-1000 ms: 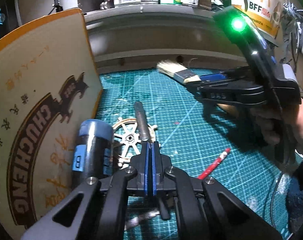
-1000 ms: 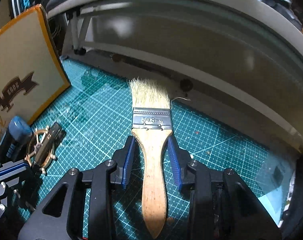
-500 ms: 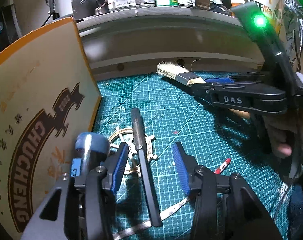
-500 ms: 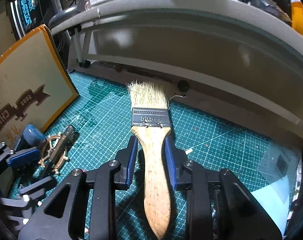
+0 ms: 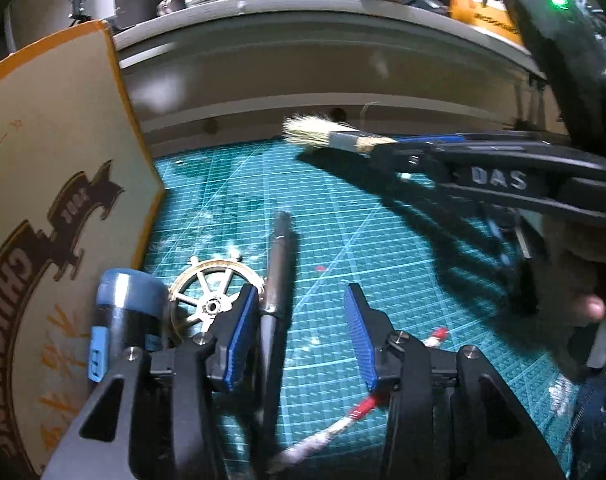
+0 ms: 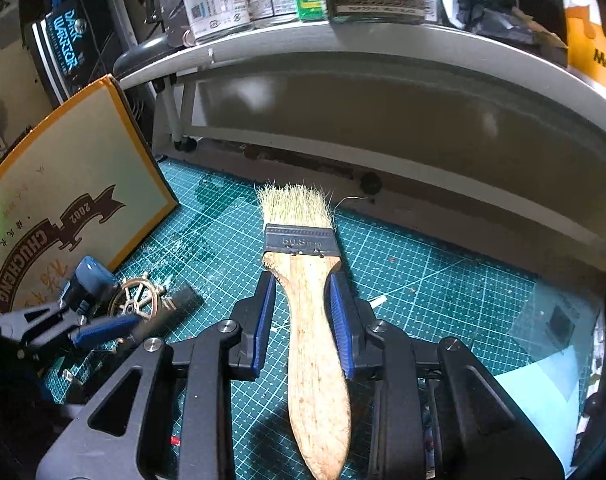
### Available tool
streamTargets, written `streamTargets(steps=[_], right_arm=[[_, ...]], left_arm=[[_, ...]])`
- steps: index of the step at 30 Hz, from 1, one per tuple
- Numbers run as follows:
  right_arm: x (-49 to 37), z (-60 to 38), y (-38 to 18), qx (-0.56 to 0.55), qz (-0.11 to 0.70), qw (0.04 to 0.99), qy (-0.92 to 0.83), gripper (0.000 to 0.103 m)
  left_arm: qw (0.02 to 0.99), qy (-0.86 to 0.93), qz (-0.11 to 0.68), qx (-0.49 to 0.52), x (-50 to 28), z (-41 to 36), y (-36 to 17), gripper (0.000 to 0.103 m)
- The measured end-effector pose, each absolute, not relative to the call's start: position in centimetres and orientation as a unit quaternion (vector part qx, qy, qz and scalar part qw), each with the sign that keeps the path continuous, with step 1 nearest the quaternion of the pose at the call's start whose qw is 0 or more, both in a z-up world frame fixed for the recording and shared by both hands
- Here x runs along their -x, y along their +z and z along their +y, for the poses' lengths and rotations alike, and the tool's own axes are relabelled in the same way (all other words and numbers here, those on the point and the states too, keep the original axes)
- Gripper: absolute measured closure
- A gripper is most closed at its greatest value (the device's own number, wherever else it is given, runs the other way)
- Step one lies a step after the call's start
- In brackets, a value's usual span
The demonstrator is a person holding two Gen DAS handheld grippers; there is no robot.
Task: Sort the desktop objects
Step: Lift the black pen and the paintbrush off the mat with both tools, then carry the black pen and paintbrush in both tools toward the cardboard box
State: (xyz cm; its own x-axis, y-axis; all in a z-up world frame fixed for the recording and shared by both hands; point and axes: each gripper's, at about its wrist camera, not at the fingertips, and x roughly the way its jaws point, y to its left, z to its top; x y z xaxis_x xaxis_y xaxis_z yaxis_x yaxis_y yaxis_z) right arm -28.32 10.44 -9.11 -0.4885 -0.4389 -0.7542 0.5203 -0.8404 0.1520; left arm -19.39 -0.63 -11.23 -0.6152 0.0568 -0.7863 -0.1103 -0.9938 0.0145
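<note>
The right hand-held gripper (image 6: pixel 303 312) clamps the wooden handle of the paintbrush (image 6: pixel 307 280) between its blue pads, bristles pointing toward the shelf (image 6: pixel 383 40); the brush hangs lifted above the green cutting mat (image 5: pixel 383 260) on the table. The left hand-held gripper (image 5: pixel 303 340) is closing — a dark metal pen (image 5: pixel 277 272) lies just inside its left pad, the right pad apart from it; a brass ship's wheel (image 5: pixel 213 284) and a blue-capped cylinder (image 5: pixel 121 308) sit beside it, near the leaning box (image 5: pixel 43 200).

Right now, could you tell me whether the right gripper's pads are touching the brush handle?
Touching. In the right wrist view both blue pads press the sides of the brush handle; the left wrist view shows the right gripper carrying it above the mat.
</note>
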Motion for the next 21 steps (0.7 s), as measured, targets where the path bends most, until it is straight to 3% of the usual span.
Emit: streamTargets(steps=[3,5,14,21], right_arm=[[28.3,10.8,-9.0,-0.422,0.042,0.278,-0.862,0.077],[28.3,10.9,-9.0,-0.424,0.041,0.278,-0.861,0.077],[28.2,11.7,-8.7,-0.422,0.029,0.280,-0.862,0.077],[27.2,12.2,-6.9,-0.393,0.013,0.290,-0.873,0.077]], left_arm=[[0.056,0.898,0.036,0.434,19.3,-0.2,-11.3,0.086],[0.055,0.898,0.042,0.434,19.3,-0.1,-11.2,0.091],[0.069,0.909,0.017,0.412,17.6,-1.1,-9.2,0.092],[0.022,0.929,0.031,0.368,15.9,-1.5,-5.8,0.092]])
